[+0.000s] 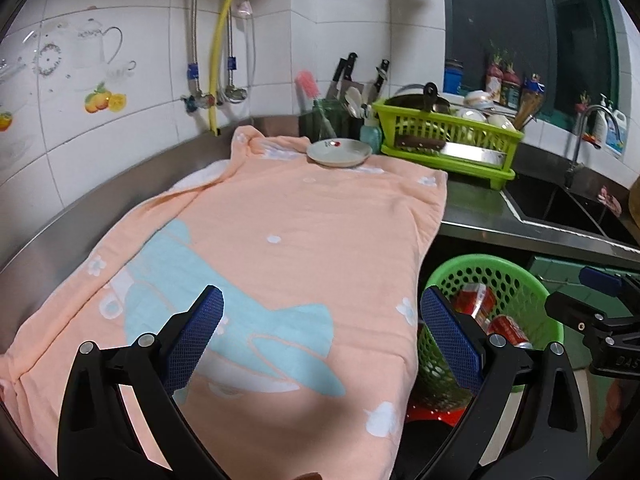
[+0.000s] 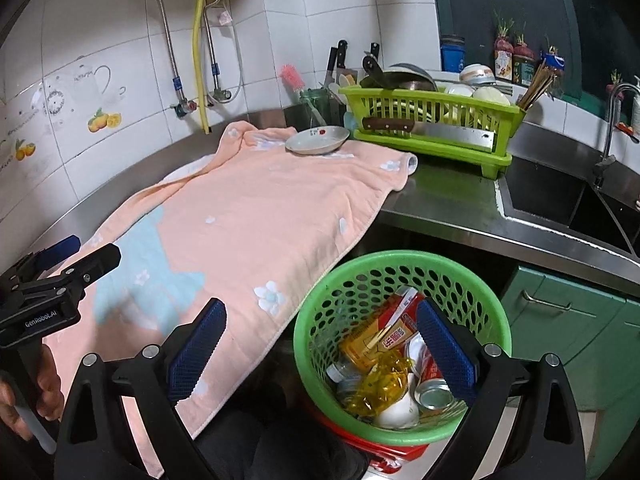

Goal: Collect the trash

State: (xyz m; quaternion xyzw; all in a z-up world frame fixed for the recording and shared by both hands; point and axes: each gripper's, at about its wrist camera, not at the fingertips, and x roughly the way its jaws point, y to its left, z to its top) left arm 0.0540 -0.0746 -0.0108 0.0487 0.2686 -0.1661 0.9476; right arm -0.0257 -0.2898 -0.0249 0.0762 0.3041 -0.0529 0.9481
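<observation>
A green perforated trash basket (image 2: 404,264) stands on a red stool below the counter edge. It holds red cans (image 2: 432,384), a red-yellow carton (image 2: 384,332), yellow crinkled wrap (image 2: 380,384), a small bottle and a white cup. The basket also shows in the left wrist view (image 1: 492,268). My right gripper (image 2: 320,352) is open and empty above the basket's near-left rim. My left gripper (image 1: 320,336) is open and empty over the peach towel (image 1: 280,248), and appears from the side in the right wrist view (image 2: 68,264).
A white dish (image 1: 339,152) sits on the towel's far end. A lime dish rack (image 1: 448,136) with a cleaver and bowls stands beside it. A knife block is at the back. The sink (image 2: 560,196) and tap are at right, green cabinets (image 2: 568,332) below.
</observation>
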